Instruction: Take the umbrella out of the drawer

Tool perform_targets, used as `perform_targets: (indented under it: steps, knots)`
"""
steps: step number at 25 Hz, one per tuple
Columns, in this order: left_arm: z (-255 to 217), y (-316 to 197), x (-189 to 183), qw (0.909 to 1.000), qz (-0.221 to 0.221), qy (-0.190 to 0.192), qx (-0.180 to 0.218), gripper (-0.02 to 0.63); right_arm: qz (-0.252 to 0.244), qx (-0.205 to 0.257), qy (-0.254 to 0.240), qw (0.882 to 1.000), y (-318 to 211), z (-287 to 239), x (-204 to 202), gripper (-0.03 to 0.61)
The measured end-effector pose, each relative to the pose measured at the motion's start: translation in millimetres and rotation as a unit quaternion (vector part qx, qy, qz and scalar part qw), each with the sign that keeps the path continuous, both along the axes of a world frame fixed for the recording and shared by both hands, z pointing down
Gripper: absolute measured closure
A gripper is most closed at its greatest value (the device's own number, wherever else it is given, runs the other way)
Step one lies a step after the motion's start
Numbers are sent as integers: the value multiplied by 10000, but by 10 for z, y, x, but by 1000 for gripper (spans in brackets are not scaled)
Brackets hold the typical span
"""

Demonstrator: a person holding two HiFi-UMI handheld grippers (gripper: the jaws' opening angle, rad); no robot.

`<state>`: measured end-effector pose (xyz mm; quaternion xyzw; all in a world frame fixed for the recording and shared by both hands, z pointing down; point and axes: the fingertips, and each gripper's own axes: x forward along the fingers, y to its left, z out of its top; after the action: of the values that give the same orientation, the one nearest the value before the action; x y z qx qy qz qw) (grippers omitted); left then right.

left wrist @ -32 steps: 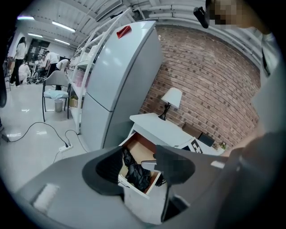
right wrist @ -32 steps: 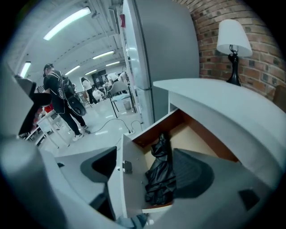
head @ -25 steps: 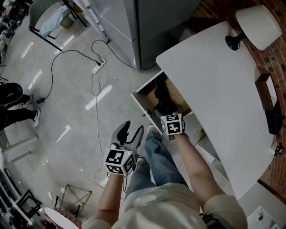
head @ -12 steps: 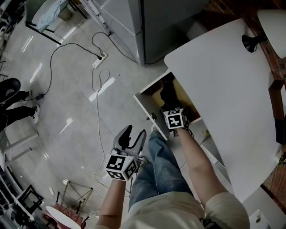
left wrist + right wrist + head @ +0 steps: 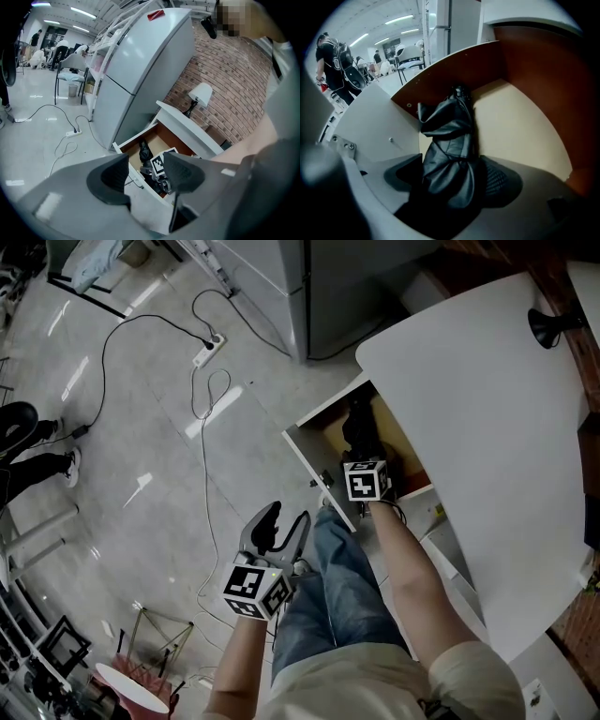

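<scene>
Since a second ago the right gripper (image 5: pixel 452 180) has pushed a little deeper into the drawer and the head view has swung, so table and drawer sit further right; the left gripper (image 5: pixel 284 519) has barely moved.

Nearest: left gripper hangs beside the blue-jeaned leg (image 5: pixel 328 568), jaws apart, nothing between them, idle.

Next: right gripper reaches down into the open wooden drawer with white front panel (image 5: pixel 314 460). Its jaws sit either side of the black folded fabric umbrella (image 5: pixel 450 136), and the cloth fills the gap and touches both pads, so it is grasping the near end of the bundle. The umbrella lies lengthwise on the drawer floor, along the left wall, far tip toward the back.

Handling, as a judgement: light, with a stiff core under loose slick fabric, so the folds may slide or squash before the shaft is caught. Best hold is mid-bundle over the shaft, squeezed firmly, not the loose outer folds.

Beyond: white tabletop (image 5: pixel 487 427) over the drawer, then grey refrigerator (image 5: pixel 347 287).
</scene>
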<state>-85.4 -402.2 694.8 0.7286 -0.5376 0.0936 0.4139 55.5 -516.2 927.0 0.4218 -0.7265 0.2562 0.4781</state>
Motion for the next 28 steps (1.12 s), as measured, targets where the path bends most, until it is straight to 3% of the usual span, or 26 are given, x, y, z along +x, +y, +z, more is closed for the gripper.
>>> perform_targets:
  steps: [4,10,19,28]
  knots:
    - [-14,1,-43,10000,-74,8,56,391,-82,-60,68,9999,-1,-3,-8,243]
    - [-101,61,-47,9998,-85,-21,160,391,173,-353,-313,9987,23,-119,-38,327]
    - [-384,247,-37,9992,-71,-40,402,391,149,-88,-615,9980,139,-706,-122,331]
    - [-772,493,-138,9968,-11,-100,798,391,195,455,-952,9942,387,-1508,-182,331]
